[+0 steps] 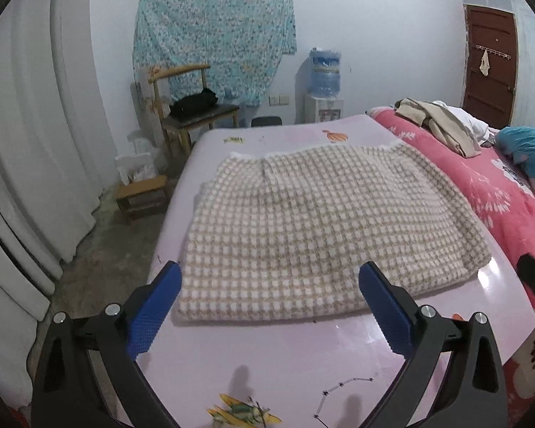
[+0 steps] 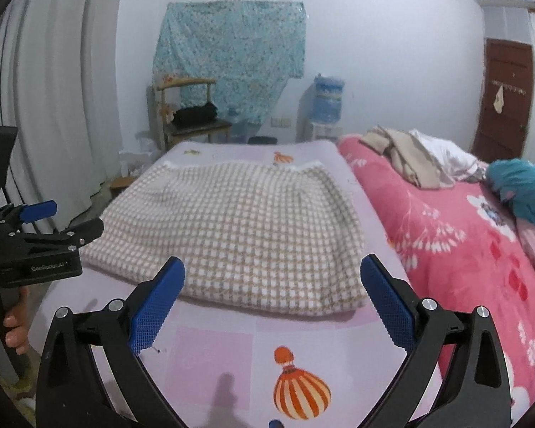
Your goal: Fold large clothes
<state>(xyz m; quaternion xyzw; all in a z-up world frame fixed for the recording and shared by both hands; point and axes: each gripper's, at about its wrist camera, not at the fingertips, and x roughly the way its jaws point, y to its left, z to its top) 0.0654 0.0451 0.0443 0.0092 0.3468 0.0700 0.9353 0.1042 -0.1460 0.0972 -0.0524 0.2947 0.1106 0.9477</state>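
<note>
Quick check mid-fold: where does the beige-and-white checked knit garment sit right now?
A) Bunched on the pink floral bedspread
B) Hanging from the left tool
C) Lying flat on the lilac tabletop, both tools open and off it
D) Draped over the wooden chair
C: the beige-and-white checked knit garment lies flat on the lilac tabletop, with the left tool and right tool open, gripping nothing.

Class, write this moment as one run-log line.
stage: checked garment lies folded on pink table | left gripper: open, empty, at near edge | right gripper: open, empty | pink bedspread to right
</note>
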